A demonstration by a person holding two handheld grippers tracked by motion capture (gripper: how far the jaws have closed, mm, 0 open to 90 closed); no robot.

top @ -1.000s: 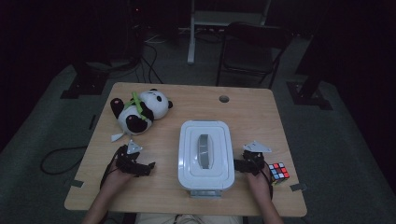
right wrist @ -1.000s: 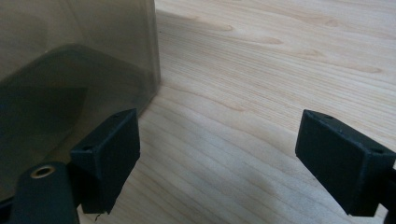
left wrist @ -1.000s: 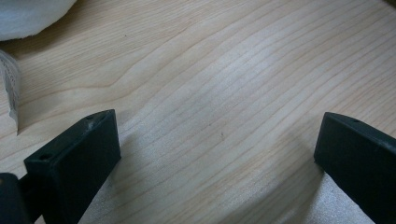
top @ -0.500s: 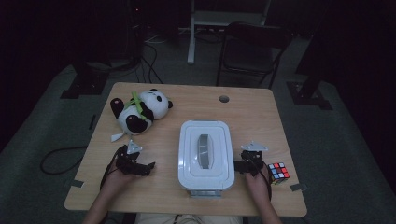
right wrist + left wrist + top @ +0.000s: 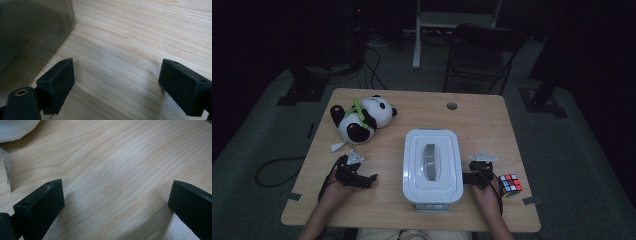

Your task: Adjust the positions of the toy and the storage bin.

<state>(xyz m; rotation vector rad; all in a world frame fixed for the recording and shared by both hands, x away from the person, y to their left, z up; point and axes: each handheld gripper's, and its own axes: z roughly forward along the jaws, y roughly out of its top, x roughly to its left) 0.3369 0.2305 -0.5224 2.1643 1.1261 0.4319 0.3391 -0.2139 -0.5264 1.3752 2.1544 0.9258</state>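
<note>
The white lidded box (image 5: 432, 166) sits flat on the wooden tabletop (image 5: 482, 120), between the two claws, with a grey handle recessed along the middle of its lid. The right claw (image 5: 468, 178) lies just beside the box's right wall, low near the front corner; in the right gripper view its two black jaws stand wide apart over bare wood grain, pinching nothing, and the translucent grey side of the box (image 5: 30, 37) rises just left of the left jaw, close to it but not touching as far as can be seen. The left claw (image 5: 371, 178) rests on the tabletop on the other side of the box, apart from its left wall with a strip of bare wood between; in the left gripper view its jaws are likewise spread wide with only tabletop between them. Beyond that claw, toward the far side, lies a plush panda (image 5: 361, 117) on its side, and a white edge of it (image 5: 15, 128) shows at the upper left corner of the left gripper view, with a small white tag (image 5: 6, 167) hanging near the left jaw. Just outside the right claw, by the person's right hand (image 5: 486, 196), a colourful puzzle cube (image 5: 510, 184) stands on the tabletop.
</note>
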